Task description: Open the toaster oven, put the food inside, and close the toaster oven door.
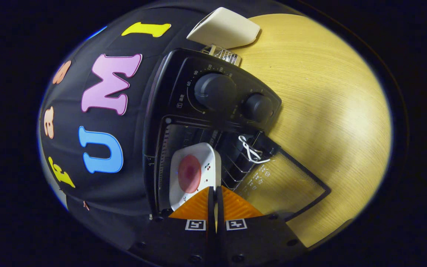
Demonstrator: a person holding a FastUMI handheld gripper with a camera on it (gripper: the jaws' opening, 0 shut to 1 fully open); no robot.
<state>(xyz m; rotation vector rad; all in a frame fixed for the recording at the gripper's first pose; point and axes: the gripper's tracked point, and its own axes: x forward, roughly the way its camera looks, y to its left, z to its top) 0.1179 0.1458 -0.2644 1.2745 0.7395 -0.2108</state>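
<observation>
while the toaster oven (213, 111) door (284, 181) hangs open, the gripper (213, 193) fingers pinch the white plate (195, 174) edge, red food (189, 173) on it, resting on the rack (235, 163) inside.

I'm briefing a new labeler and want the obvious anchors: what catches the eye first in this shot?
First the black toaster oven on the wooden table, its glass door swung open. Inside, on the rack, sits a white plate carrying a round reddish food piece, just ahead of the gripper, whose fingers are closed on the plate's edge. Two dark knobs sit beyond the plate.
</observation>
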